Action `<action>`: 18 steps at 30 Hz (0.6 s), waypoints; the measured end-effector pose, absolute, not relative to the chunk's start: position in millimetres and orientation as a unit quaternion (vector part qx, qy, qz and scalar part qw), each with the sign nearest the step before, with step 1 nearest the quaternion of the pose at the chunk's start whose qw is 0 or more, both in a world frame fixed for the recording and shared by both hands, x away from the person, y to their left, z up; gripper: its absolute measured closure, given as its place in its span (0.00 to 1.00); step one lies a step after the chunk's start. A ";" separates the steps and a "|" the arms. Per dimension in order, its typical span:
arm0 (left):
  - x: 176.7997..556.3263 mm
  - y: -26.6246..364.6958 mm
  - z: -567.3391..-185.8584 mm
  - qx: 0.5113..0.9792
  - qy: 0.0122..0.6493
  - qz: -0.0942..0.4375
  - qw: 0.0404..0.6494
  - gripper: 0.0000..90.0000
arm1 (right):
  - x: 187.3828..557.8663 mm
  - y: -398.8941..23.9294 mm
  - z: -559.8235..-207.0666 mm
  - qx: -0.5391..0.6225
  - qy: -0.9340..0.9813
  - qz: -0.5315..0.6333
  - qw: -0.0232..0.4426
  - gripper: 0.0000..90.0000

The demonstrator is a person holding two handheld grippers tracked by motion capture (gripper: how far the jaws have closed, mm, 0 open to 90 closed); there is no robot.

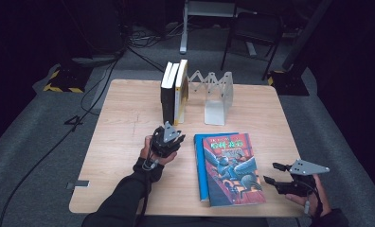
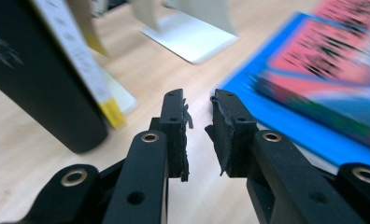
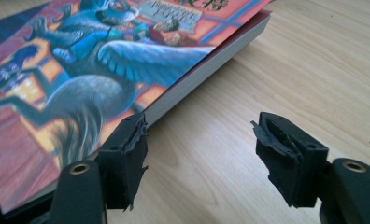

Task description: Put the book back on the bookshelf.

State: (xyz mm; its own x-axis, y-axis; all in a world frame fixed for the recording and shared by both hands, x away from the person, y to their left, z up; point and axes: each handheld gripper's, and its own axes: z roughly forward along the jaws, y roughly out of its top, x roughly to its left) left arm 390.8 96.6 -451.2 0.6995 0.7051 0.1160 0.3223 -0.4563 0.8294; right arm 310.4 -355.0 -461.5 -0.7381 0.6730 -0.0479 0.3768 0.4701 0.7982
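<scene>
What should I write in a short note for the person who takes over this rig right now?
Left hand-held gripper: slightly open, holds nothing, just in front of the upright books.
Right hand-held gripper: open wide, holds nothing, beside the right edge of the red book.
Red book lies flat on the blue book, both on the table.
Done: two books stand against the white bookend.
Left, probably: stand the two flat books there too.

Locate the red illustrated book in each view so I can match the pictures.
High view: red illustrated book lies right of centre, atop the blue book.
Left gripper view: blurred, upper right.
Right gripper view: upper left, beside the left jaw.
Shared landmark: the wooden table.
</scene>
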 end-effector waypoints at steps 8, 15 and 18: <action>358.6 120.4 -461.6 0.861 0.264 0.192 0.390 0.80 | 300.2 -359.4 -467.8 0.319 0.846 0.392 0.170 0.39; 326.7 118.3 -477.8 0.895 0.216 0.158 0.357 0.72 | 289.3 -364.9 -473.6 0.300 0.852 0.408 0.134 0.36; 315.3 112.7 -481.4 0.904 0.197 0.148 0.349 0.70 | 285.8 -362.0 -474.4 0.291 0.861 0.395 0.132 0.35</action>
